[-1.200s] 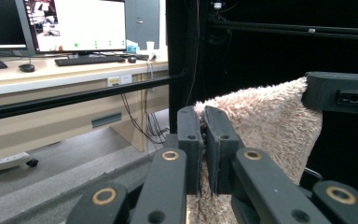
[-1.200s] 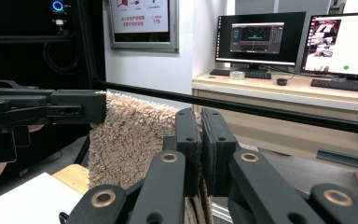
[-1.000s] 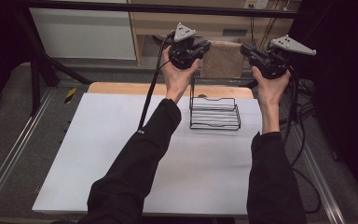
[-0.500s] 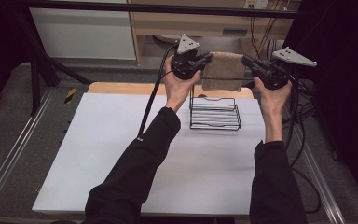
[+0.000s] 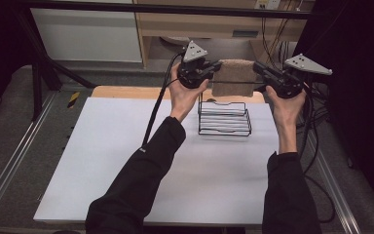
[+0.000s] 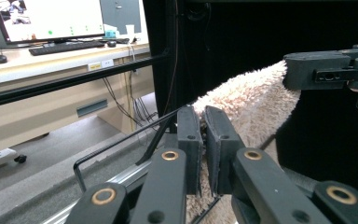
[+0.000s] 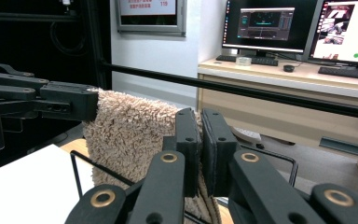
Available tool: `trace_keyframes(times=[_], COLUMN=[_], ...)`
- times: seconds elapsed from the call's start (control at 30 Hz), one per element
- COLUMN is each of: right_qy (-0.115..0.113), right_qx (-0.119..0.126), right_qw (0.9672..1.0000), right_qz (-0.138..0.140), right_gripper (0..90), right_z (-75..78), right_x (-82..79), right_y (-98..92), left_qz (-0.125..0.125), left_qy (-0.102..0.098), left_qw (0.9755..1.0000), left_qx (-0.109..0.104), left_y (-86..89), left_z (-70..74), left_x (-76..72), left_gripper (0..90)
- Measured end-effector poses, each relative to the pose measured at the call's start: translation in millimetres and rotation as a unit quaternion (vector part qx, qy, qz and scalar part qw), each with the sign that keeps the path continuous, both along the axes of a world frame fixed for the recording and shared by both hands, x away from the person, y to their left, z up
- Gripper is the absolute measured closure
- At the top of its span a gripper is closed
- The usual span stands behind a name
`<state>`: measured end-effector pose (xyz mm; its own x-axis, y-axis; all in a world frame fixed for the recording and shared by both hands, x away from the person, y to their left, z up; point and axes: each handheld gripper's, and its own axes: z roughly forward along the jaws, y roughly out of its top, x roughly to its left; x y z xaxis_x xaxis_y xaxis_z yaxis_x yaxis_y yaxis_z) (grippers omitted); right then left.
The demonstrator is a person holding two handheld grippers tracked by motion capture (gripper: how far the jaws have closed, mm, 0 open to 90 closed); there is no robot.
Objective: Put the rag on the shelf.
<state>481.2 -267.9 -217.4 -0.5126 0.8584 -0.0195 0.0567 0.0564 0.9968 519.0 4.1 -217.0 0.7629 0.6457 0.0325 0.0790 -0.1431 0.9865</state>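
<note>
A beige fluffy towel (image 5: 233, 77) is held stretched in the air between the two claws, above the far edge of the white desk (image 5: 126, 161). The left claw (image 5: 216, 65) is closed on the towel's left edge, and in the left gripper view its jaws are seen pinched onto the pile (image 6: 242, 107). The right claw (image 5: 257, 68) is closed on the opposite edge, the fabric (image 7: 130, 135) being clamped between its jaws in the right gripper view. A black wire rack (image 5: 224, 118) is seen standing on the desk just below the hanging towel. Monitors (image 7: 270, 21) are seen on a bench in the background.
</note>
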Motion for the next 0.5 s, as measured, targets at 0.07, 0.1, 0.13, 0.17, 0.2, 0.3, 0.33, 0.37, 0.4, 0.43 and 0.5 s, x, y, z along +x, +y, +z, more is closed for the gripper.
trace_keyframes(times=[0.07, 0.1, 0.13, 0.17, 0.2, 0.3, 0.33, 0.37, 0.4, 0.43, 0.5], right_qy=[-0.001, -0.001, -0.001, -0.002, -0.001, 0.002, 0.003, 0.003, 0.004, 0.004, 0.004], right_qx=[-0.004, -0.007, -0.011, -0.014, -0.017, -0.023, -0.024, -0.027, -0.028, -0.03, -0.03], right_qw=[1.0, 1.0, 0.9999, 0.9999, 0.9999, 0.9997, 0.9997, 0.9996, 0.9996, 0.9996, 0.9995], right_qz=[0.002, 0.002, 0.002, 0.002, 0.002, 0.003, 0.002, 0.002, 0.001, 0.001, 0.003], right_gripper=[86.2, 86.2, 86.2, 86.2, 86.2, 86.1, 86.1, 86.1, 86.1, 86.1, 86.0], right_z=[-0.1, -0.1, -0.2, -0.3, -0.4, -1.4, -1.9, -2.5, -3.4, -4.2, -6.1], right_x=[-2.1, -3.2, -4.2, -4.9, -5.8, -7.0, -7.4, -7.6, -8.2, -8.5, -9.5], right_y=[0.0, 0.2, 0.4, 0.7, 1.0, 0.6, 0.4, 0.3, 0.4, 0.2, -0.1], left_qz=[-0.001, -0.001, -0.001, -0.001, -0.001, -0.004, -0.005, -0.004, -0.005, -0.005, -0.008], left_qy=[0.0, 0.001, 0.002, 0.003, 0.004, 0.004, 0.004, 0.004, 0.004, 0.004, 0.005], left_qw=[1.0, 1.0, 1.0, 1.0, 0.9999, 0.9999, 0.9998, 0.9998, 0.9998, 0.9998, 0.9998], left_qx=[0.004, 0.006, 0.008, 0.009, 0.01, 0.015, 0.016, 0.017, 0.019, 0.02, 0.02], left_y=[0.1, 0.0, -0.1, -0.3, -0.4, -0.5, -0.7, -1.1, -1.2, -1.2, -0.9], left_z=[-0.4, -0.7, -0.9, -1.2, -1.6, -2.8, -3.1, -3.4, -3.7, -3.9, -4.7], left_x=[-1.7, -2.2, -2.4, -2.8, -3.2, -4.6, -5.2, -5.9, -6.4, -6.8, -8.0], left_gripper=[85.0, 85.0, 85.0, 85.0, 85.0, 85.0, 85.0, 85.0, 85.0, 85.0, 85.0])
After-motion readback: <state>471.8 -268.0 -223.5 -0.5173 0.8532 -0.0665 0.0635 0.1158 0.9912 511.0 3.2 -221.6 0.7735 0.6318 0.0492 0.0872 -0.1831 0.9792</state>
